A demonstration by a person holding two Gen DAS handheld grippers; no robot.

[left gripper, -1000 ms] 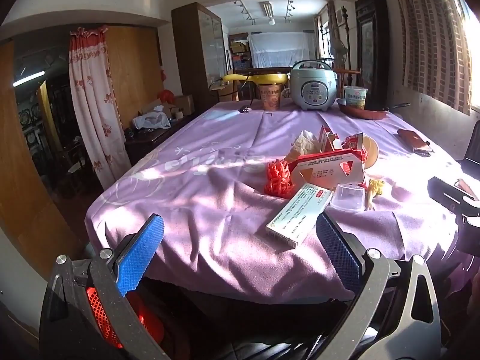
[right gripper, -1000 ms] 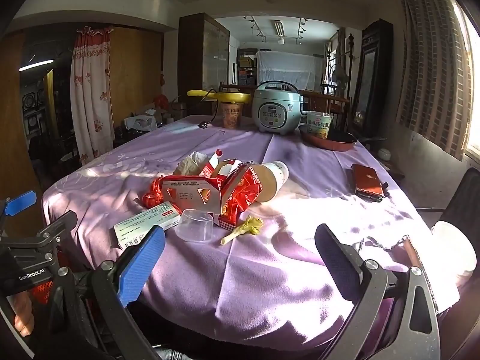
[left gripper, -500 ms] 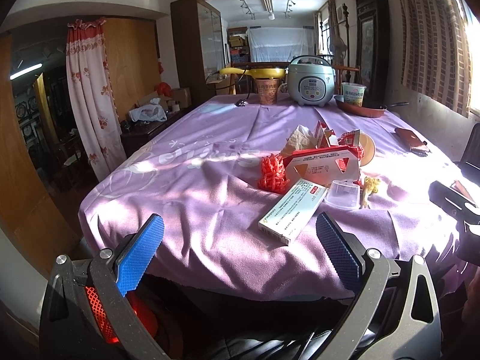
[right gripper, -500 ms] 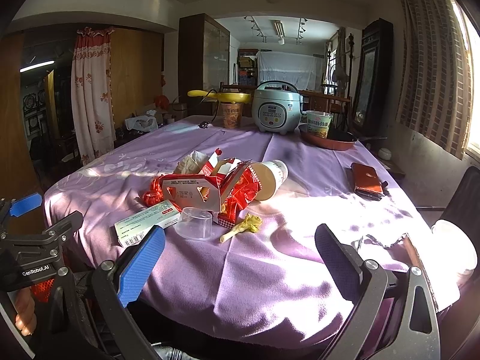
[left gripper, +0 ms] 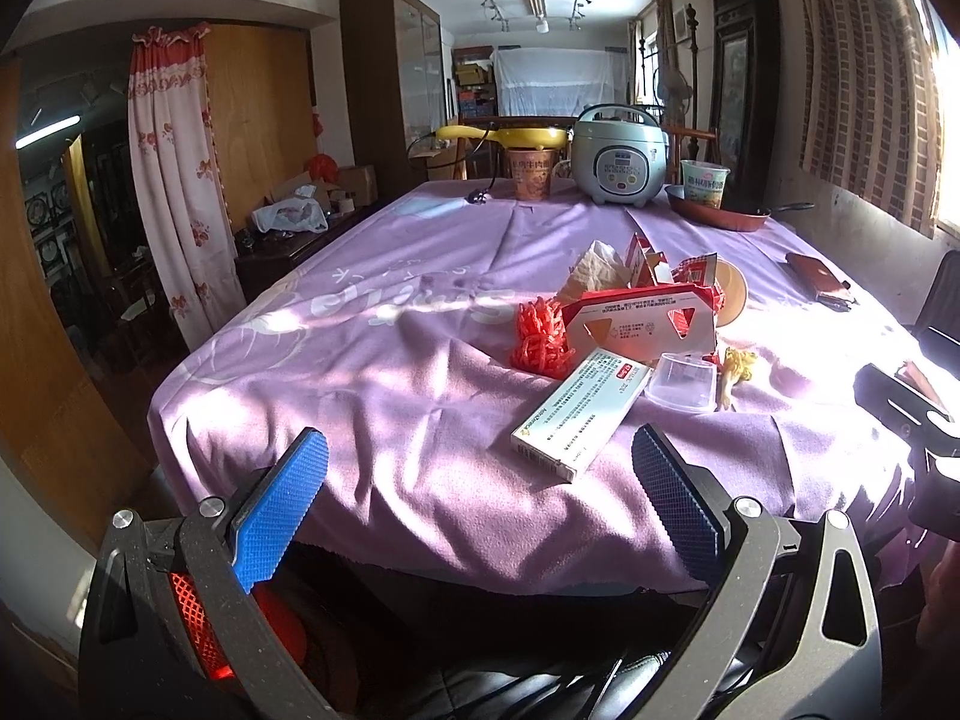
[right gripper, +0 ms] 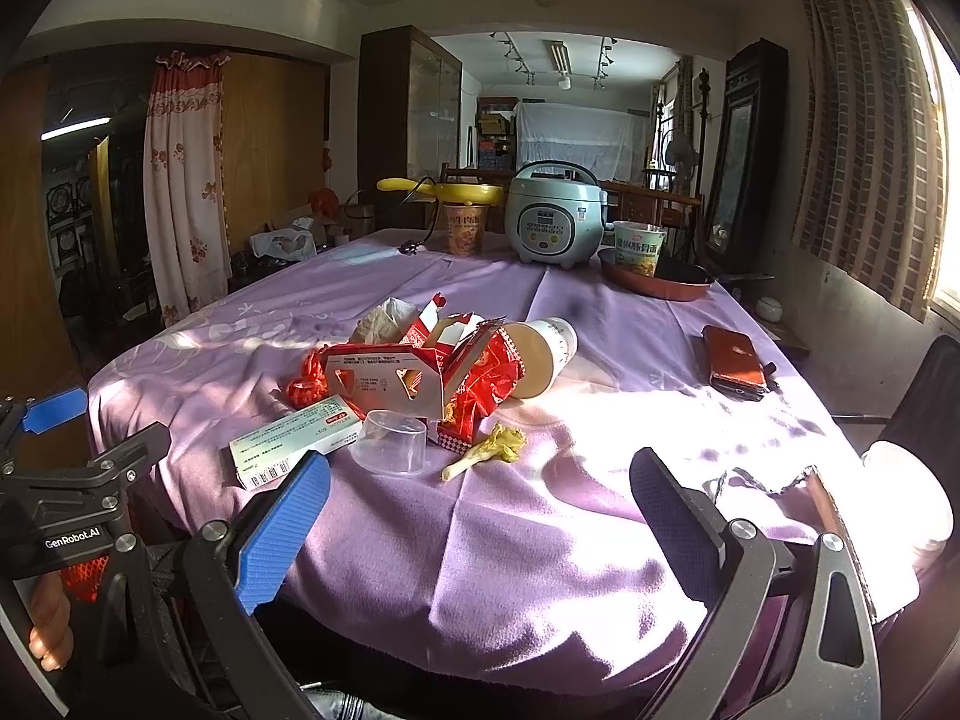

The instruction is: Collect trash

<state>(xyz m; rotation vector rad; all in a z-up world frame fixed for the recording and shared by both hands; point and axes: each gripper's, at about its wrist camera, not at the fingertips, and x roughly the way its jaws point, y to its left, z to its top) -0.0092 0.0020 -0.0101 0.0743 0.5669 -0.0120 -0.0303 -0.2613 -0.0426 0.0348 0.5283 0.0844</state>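
Note:
A heap of trash lies on the purple tablecloth (left gripper: 384, 372): a white medicine box (left gripper: 581, 411) (right gripper: 297, 439), a clear plastic cup (left gripper: 684, 383) (right gripper: 390, 450), a red and white carton (left gripper: 639, 325) (right gripper: 384, 381), a red net (left gripper: 540, 339), a red wrapper (right gripper: 486, 375), a tipped paper cup (right gripper: 540, 357), crumpled tissue (left gripper: 597, 267) and a yellow scrap (right gripper: 489, 450). My left gripper (left gripper: 480, 501) is open at the near table edge, just short of the medicine box. My right gripper (right gripper: 477, 525) is open too, nothing between its fingers.
At the far end stand a rice cooker (right gripper: 555, 222), two noodle cups (right gripper: 463, 229) and a red pan (right gripper: 657, 282). A brown wallet (right gripper: 733, 360) lies at the right. A red mesh basket (left gripper: 198, 624) sits below the left gripper. A chair back (right gripper: 924, 396) stands at right.
Both views have shifted only slightly; the left gripper drifted a little relative to the medicine box. Both grippers stay open and the trash has not moved.

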